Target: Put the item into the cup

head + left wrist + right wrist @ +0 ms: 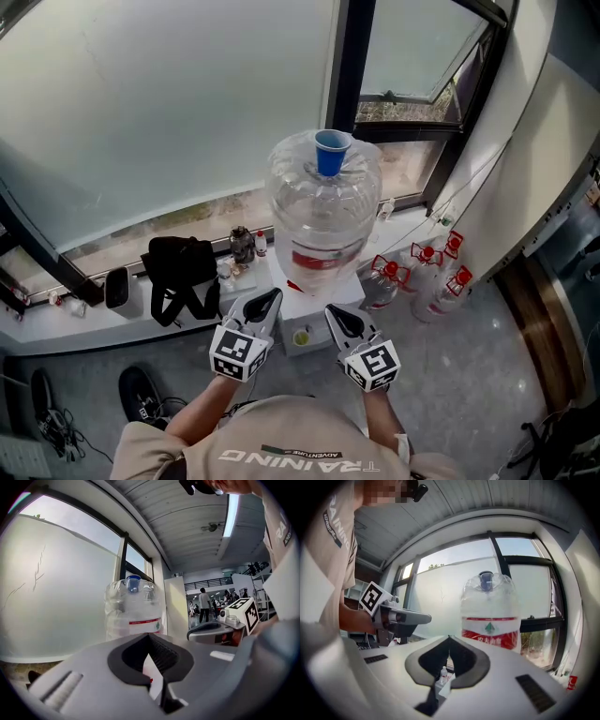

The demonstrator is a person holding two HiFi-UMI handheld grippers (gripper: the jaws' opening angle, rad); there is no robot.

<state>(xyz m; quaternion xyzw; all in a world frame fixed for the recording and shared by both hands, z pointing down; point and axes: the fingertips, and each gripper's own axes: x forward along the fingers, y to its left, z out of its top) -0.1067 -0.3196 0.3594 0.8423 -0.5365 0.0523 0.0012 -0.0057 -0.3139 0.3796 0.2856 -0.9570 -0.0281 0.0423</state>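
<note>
Over at ten o'clock a slumped black bag of soft fabric sits on the window ledge, with small bottles just beside it. The left hand-held gripper has its jaws pressed together on nothing; it has smooth grey shells and ribbed dark pads. At twelve o'clock stands the big water jug, clear, thin-walled and rounded, with the blue cup perched on its neck, mouth up (glossy plastic, light enough to tip, I'd say). The right hand-held gripper is likewise closed and empty. Which thing is the item I cannot tell, and neither gripper holds it. To my mind the job now is to open one pair of jaws, pick the item up, then lower it straight into the cup without nudging the rim. At two o'clock, clear red-handled bottles stand on the floor.
</note>
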